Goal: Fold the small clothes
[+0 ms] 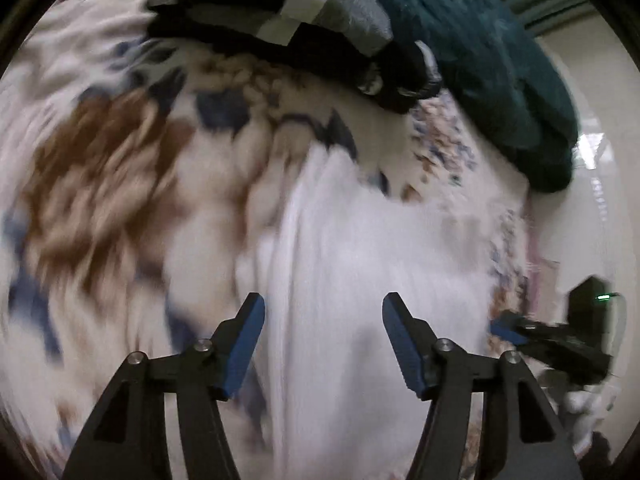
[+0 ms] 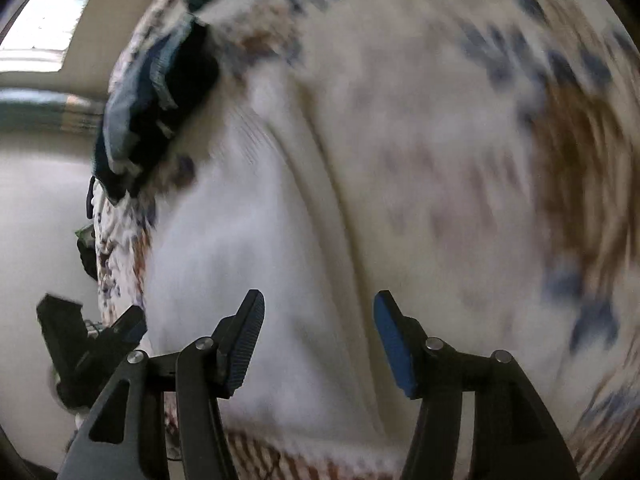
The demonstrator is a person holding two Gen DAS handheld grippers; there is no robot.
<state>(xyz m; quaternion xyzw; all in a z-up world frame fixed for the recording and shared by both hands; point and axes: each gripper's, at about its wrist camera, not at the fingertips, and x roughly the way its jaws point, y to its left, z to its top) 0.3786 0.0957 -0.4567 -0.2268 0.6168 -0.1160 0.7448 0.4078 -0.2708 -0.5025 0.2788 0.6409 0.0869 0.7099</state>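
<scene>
A white ribbed garment (image 1: 360, 264) lies flat on a floral white, brown and blue cover (image 1: 104, 184). My left gripper (image 1: 323, 308) is open and empty just above the garment's near part. In the right wrist view the same white garment (image 2: 256, 248) lies on the floral cover (image 2: 460, 152), and my right gripper (image 2: 319, 306) is open and empty above it. The right gripper also shows at the right edge of the left wrist view (image 1: 560, 340), and the left gripper shows at the left of the right wrist view (image 2: 92, 344). Both views are motion-blurred.
A pile of dark clothes (image 1: 288, 28) with grey and white patches and a teal fluffy item (image 1: 492, 72) lie at the far end of the cover. In the right wrist view the pile (image 2: 156, 100) sits at upper left. Pale floor (image 2: 36, 220) lies beyond the cover's edge.
</scene>
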